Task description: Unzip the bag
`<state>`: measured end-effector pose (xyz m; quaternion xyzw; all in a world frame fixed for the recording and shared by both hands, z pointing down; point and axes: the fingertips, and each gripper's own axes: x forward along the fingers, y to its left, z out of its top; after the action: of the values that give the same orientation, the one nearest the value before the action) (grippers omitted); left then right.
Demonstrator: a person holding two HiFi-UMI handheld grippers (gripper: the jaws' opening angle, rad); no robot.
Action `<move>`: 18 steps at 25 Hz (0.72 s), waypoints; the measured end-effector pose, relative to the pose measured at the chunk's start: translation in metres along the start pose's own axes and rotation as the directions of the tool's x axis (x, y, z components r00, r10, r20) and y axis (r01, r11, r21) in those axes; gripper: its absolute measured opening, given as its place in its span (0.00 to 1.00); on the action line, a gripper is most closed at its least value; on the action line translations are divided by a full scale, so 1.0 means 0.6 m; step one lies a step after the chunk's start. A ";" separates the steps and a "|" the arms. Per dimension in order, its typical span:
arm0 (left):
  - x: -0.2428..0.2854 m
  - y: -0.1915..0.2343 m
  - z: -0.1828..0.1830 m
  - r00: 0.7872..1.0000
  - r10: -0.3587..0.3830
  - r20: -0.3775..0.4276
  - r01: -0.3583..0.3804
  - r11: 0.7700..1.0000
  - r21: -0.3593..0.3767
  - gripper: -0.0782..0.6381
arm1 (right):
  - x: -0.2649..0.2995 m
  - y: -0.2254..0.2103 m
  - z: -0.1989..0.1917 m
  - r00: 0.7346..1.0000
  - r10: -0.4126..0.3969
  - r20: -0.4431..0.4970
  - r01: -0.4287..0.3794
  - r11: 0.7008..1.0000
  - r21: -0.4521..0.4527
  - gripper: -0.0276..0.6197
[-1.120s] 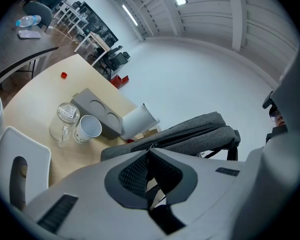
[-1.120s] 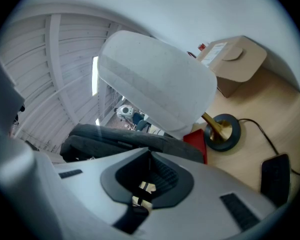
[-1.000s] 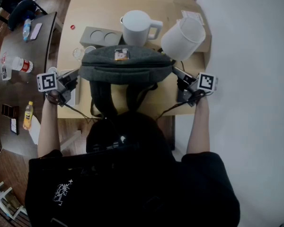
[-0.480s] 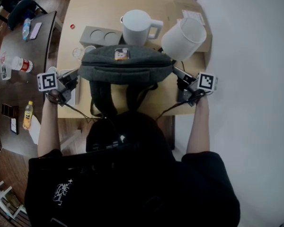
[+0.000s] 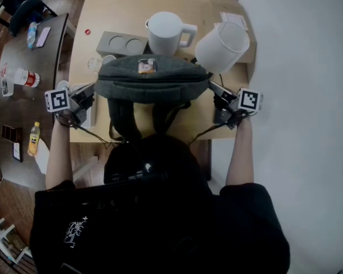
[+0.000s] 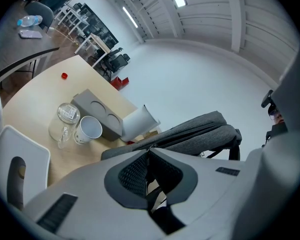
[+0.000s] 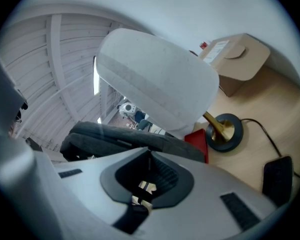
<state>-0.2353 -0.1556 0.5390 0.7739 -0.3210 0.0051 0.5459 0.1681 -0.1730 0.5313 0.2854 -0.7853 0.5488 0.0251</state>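
A grey bag [image 5: 151, 79] stands on the wooden table [image 5: 114, 10], its dark straps [image 5: 126, 121] hanging over the near edge. My left gripper [image 5: 93, 91] is at the bag's left end and my right gripper [image 5: 210, 86] at its right end. In the left gripper view the jaws [image 6: 150, 148] are closed, their tips pinching the edge of the grey bag [image 6: 200, 134]. In the right gripper view the jaws [image 7: 150, 153] are likewise closed against the bag [image 7: 115, 136]. No zipper pull shows.
Behind the bag stand a white jug [image 5: 166, 32], a white lamp shade [image 5: 222, 45] and a grey block with two round holes [image 5: 121, 43]. A glass jar [image 6: 65, 116], a cup [image 6: 90, 129], the lamp's base [image 7: 224, 130] and a cardboard box [image 7: 240, 59] share the table. A dark side table [image 5: 34, 61] is left.
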 end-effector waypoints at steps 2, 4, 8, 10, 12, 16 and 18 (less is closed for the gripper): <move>-0.003 0.001 0.002 1.000 0.020 0.008 -0.020 0.999 0.025 0.12 | 0.001 0.003 -0.002 1.000 0.005 0.004 -0.005 1.000 -0.011 0.08; -0.001 -0.006 0.004 1.000 0.015 0.016 -0.015 0.999 0.048 0.12 | 0.002 0.003 -0.003 1.000 -0.003 -0.002 0.003 0.999 -0.053 0.09; -0.005 -0.020 0.008 0.999 0.003 0.032 -0.005 0.996 0.085 0.13 | 0.008 0.012 -0.015 0.999 -0.010 -0.038 0.005 0.991 -0.137 0.17; -0.009 -0.024 0.012 0.999 -0.003 0.046 -0.002 0.995 0.100 0.23 | 0.007 0.015 -0.014 1.000 -0.006 -0.026 0.002 0.986 -0.164 0.19; -0.012 -0.028 0.014 0.998 -0.014 0.061 0.008 0.995 0.104 0.23 | 0.005 0.017 -0.011 1.000 0.000 -0.011 -0.002 0.986 -0.164 0.19; -0.018 -0.031 0.012 0.997 -0.018 0.076 0.009 0.994 0.113 0.23 | 0.000 0.018 -0.010 1.000 -0.003 -0.004 0.002 0.986 -0.168 0.20; -0.019 -0.033 0.010 0.997 -0.019 0.075 0.010 0.993 0.120 0.23 | -0.002 0.018 -0.011 1.000 -0.004 -0.002 0.004 0.986 -0.164 0.20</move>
<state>-0.2368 -0.1512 0.5158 0.8071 -0.3349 -0.0095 0.4861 0.1619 -0.1641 0.5244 0.2832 -0.8272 0.4827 0.0504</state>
